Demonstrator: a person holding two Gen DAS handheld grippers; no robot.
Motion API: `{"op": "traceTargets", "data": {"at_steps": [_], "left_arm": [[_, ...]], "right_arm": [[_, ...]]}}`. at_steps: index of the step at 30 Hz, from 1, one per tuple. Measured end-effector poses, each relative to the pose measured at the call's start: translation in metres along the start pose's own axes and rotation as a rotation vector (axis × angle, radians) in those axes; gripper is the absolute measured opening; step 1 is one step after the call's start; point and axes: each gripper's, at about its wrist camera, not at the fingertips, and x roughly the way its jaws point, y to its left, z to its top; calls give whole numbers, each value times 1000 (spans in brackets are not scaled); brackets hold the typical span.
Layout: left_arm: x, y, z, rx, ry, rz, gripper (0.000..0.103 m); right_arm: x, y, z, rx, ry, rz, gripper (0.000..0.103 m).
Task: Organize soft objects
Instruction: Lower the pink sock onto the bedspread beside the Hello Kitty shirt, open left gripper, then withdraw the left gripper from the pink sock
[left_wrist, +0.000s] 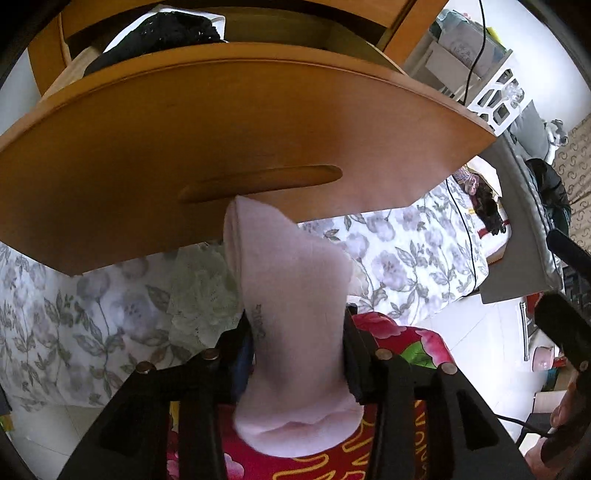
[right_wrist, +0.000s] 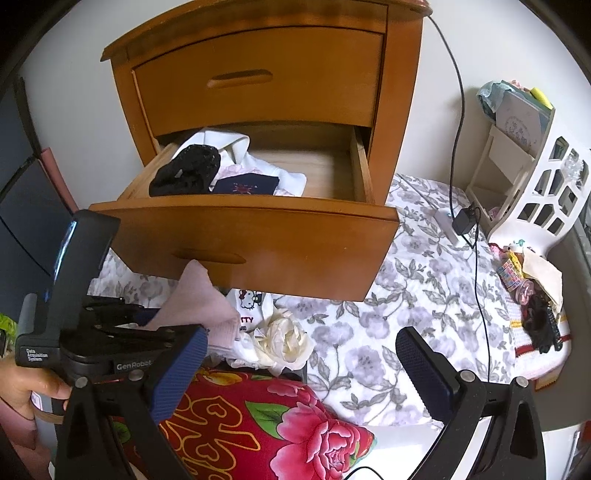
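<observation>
Here, my left gripper (left_wrist: 297, 328) is pointing steeply downward with a pale pink sock (left_wrist: 291, 295) standing up between its two fingers. The sock is filling the gap from finger to finger, yet I cannot tell whether the pads are pressing on it or only flanking it. Its folded top is reaching up in front of the handle slot of the open drawer (left_wrist: 229, 125), and its lower end is bulging out toward my camera.

From my right wrist view, that same sock (right_wrist: 201, 299) is showing as a pink fold beside the black left gripper body, just below the drawer front (right_wrist: 258, 240). A hand (right_wrist: 26, 384) is gripping the left handle at the picture's lower left.

My right gripper (right_wrist: 299, 369) is hanging wide apart, its blue-padded fingers holding nothing, above a red cloth with pink flowers (right_wrist: 258, 424).

Beyond it, a small heap of clothes is lying on the grey floral bedspread (right_wrist: 406, 295): a cream crumpled piece (right_wrist: 284, 339) and a white piece with a cartoon print (right_wrist: 249, 306).

Farther out, the wooden nightstand (right_wrist: 258, 81) is standing with its lower drawer pulled out. Inside are lying a black lace item (right_wrist: 184, 170), a navy folded piece (right_wrist: 245, 184) and white fabric (right_wrist: 225, 144).
</observation>
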Motion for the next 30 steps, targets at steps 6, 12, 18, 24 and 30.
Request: {"op": "traceTargets", "data": {"at_steps": [6, 12, 18, 24, 30], "left_arm": [[8, 1, 2, -8, 13, 18, 52], [0, 5, 2, -28, -10, 36, 58], [-17, 9, 0, -57, -52, 67, 60], [-37, 12, -3, -78, -106, 92, 69], [-57, 13, -7, -94, -161, 108, 71]], "right_arm": [[13, 3, -3, -4, 34, 6, 103], [15, 3, -4, -5, 40, 5, 103], [15, 3, -3, -7, 41, 3, 103], [14, 6, -4, -16, 40, 5, 103], [11, 9, -3, -19, 35, 4, 103]]}}
